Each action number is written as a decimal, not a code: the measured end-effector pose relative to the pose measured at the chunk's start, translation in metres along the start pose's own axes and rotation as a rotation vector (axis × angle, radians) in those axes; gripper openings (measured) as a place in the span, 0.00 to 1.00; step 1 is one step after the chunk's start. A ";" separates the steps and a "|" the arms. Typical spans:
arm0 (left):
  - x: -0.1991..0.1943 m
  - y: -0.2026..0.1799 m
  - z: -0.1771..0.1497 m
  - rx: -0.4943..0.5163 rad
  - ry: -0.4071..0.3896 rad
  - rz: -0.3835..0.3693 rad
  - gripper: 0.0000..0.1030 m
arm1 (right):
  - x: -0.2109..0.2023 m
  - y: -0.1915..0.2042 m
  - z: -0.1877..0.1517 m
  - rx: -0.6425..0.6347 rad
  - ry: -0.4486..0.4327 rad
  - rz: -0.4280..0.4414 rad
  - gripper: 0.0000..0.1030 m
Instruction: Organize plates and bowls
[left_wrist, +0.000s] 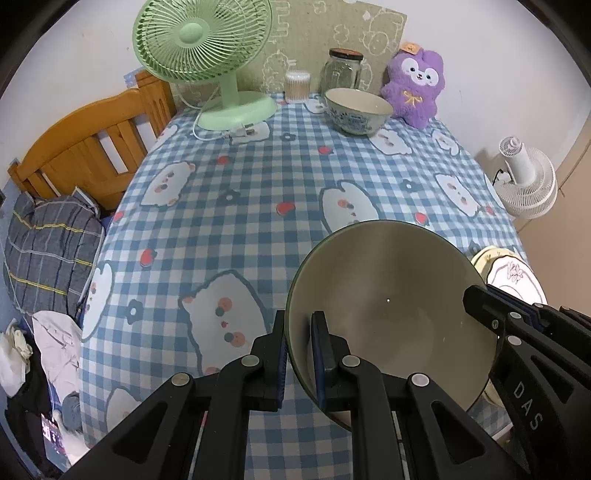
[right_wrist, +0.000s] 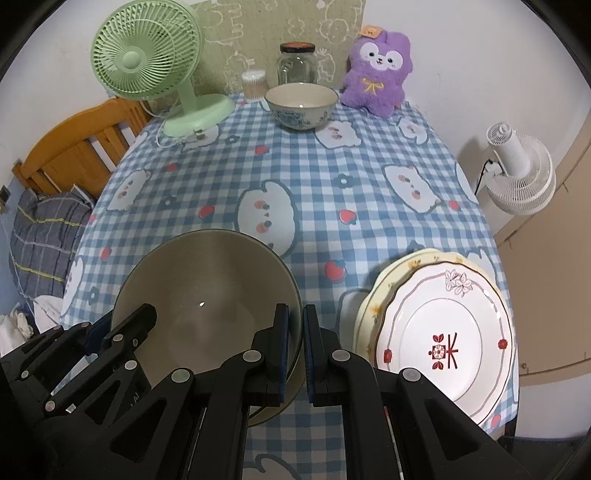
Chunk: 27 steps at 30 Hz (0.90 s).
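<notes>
Bowl, large, grey-green ceramic (left_wrist: 388, 314), hangs above the checked counter (left_wrist: 240, 221), left hand-held gripper (left_wrist: 299, 354) and right hand-held gripper (right_wrist: 295, 350) each clamped on opposite rims. Two plates (right_wrist: 443, 339) already stacked alongside; the blue-patterned small bowl (right_wrist: 301, 105) waits at the back.

Checked tablecloth (right_wrist: 295, 177) (blue-white) bears patterned bowl (right_wrist: 301, 105), plates (right_wrist: 439, 332), fan (right_wrist: 177, 85).

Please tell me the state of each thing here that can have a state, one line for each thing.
Large bowl: empty, gripped at opposite rims.
Left gripper: shut on the bowl rim.
Right gripper: shut on the bowl rim.
Small bowl: upright, looks empty.
Plates: stacked, two, empty.
Jar: lid on.
Green fan: blades hidden by grille, cannot tell.
</notes>
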<state>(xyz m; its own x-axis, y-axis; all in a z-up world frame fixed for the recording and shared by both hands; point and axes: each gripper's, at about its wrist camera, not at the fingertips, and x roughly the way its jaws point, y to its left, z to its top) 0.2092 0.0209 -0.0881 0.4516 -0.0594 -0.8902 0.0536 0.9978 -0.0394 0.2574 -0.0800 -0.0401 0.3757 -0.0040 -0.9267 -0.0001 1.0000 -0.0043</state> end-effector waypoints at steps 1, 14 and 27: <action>0.002 -0.001 0.000 0.003 0.002 -0.001 0.09 | 0.002 -0.001 -0.001 0.003 0.004 -0.002 0.10; 0.017 -0.009 -0.005 0.036 0.007 0.023 0.09 | 0.020 -0.005 -0.003 0.013 0.044 -0.009 0.10; 0.019 -0.013 -0.006 0.060 -0.026 0.061 0.10 | 0.024 -0.003 -0.004 0.018 0.038 -0.030 0.11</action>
<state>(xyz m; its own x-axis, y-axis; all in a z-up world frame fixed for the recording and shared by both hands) 0.2117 0.0068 -0.1076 0.4787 -0.0005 -0.8780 0.0780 0.9961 0.0419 0.2631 -0.0828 -0.0638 0.3397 -0.0336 -0.9399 0.0272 0.9993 -0.0259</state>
